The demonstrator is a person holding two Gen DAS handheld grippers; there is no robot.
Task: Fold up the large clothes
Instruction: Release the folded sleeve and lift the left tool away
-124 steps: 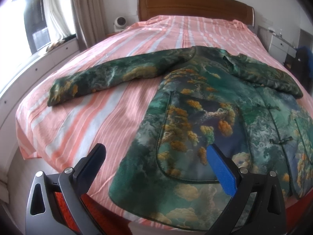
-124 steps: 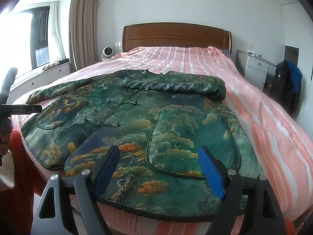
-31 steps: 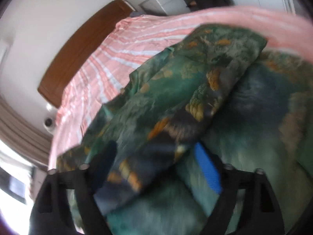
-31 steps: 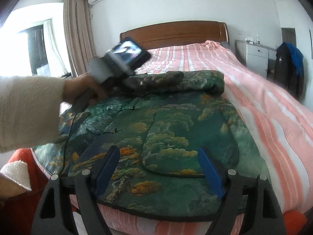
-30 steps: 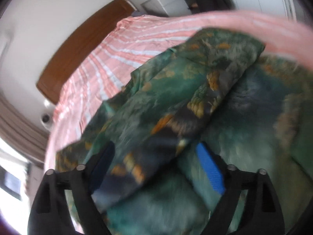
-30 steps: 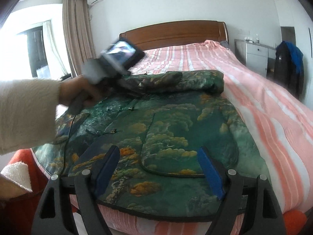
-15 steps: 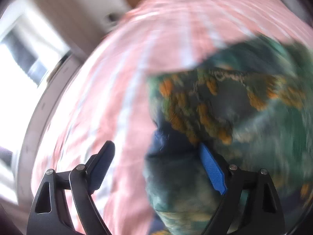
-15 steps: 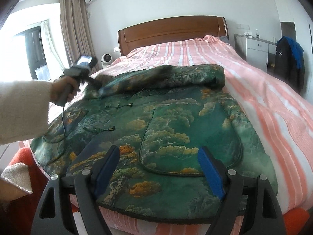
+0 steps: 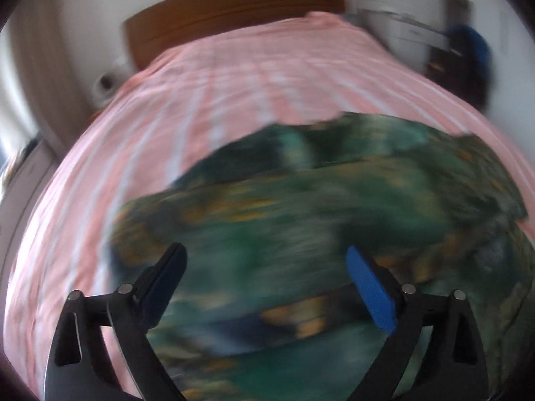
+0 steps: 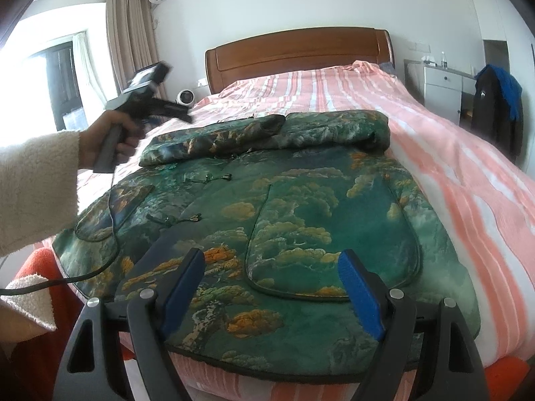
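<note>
The right wrist view looks from the foot of the pink-and-white striped bed (image 10: 468, 180), low over its edge, along its length toward the brown wooden headboard (image 10: 297, 53). The right gripper (image 10: 272, 290) frames the bottom of the picture, close above the hem of the green quilted jacket with a cloud and tree print (image 10: 301, 207).

The left wrist view, badly blurred, sits nearer the headboard (image 9: 234, 6) and higher, tilted down, with the left gripper (image 9: 264, 287) at the bottom edge over the jacket (image 9: 334, 217).

Both views share the headboard, the striped bed (image 9: 234, 77) and the jacket's folded sleeves. The right view also catches the left gripper (image 10: 180, 112) to the left of the headboard.
</note>
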